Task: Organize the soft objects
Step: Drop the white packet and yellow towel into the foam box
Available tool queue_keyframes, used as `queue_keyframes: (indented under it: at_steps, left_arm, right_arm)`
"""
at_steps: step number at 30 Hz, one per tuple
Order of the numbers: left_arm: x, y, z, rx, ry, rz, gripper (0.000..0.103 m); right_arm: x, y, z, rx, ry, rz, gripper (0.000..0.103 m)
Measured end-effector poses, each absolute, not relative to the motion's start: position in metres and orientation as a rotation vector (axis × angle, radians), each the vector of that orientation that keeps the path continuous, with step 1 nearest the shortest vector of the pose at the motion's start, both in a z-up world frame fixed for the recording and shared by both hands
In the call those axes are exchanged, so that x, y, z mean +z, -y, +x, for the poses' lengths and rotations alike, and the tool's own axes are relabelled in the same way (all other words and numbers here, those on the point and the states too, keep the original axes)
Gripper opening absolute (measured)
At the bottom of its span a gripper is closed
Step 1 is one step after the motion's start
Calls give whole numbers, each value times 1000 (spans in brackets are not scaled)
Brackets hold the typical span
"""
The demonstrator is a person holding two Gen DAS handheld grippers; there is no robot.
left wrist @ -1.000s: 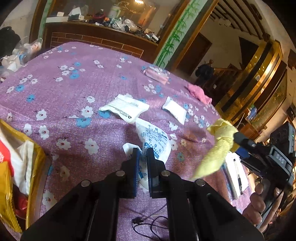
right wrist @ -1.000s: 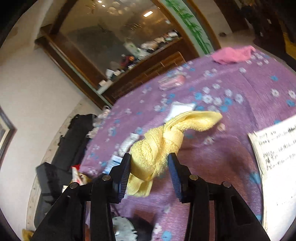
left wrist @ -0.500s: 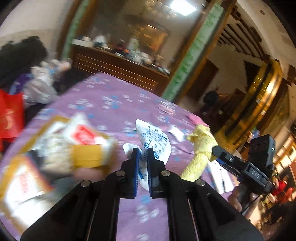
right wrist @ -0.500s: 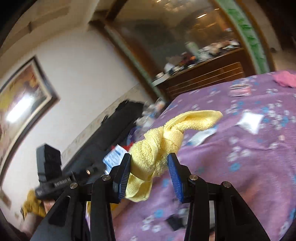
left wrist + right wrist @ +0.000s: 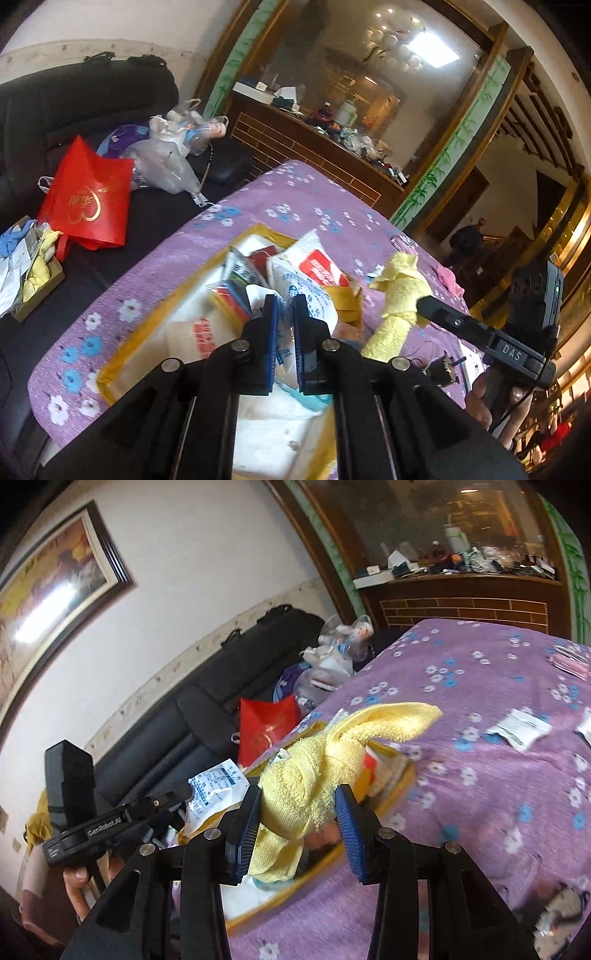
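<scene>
Both grippers have swung from the open purple cloth to above the yellow-rimmed box. Only the left view shows the left gripper pinching the white packet at centre frame. In the right view, the right gripper clamps the yellow towel at lower centre, over the box.

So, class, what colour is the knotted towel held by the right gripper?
Pale yellow: the towel shows best in the right wrist view.

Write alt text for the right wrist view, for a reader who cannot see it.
The right gripper clamps a knotted yellow towel above a yellow-rimmed box of packets on a purple flowered tablecloth. At left, the left gripper holds a white printed packet. A dark sofa with a red bag stands behind.
</scene>
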State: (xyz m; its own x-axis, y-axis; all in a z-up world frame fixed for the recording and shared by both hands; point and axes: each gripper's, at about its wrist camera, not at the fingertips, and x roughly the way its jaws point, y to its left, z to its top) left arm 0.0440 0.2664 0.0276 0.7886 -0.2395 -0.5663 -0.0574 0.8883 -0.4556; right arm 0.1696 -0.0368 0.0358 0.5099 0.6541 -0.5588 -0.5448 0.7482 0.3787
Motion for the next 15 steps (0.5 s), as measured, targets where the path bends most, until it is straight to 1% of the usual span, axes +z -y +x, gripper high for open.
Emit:
queue_keyframes:
  at_steps: [4,9,11,12,14,15]
  left_arm:
    - [18,-272,47,-84,-679,-439,6]
    - [-2,-269,46,-81,-723,-397,6]
    - [-9,-268,45,-83,-743,-396,6]
    - [-11,-268,43,-87,-746,-393,6]
    - [-11,-267,39,-93,-753,-380,6]
    - [-11,-266,37,-107,-758,-374,6]
  right_arm:
    - [39,4,189,687,-764,107,40]
    - [25,-39,201,658,-821,85,40]
    - [22,-50,204,640,-835,94,43]
    - [21,-54,205,641,-840,109,48]
    - [22,-56,203,642,-844,126,51]
    - [24,-56,202,639,-840,135,56]
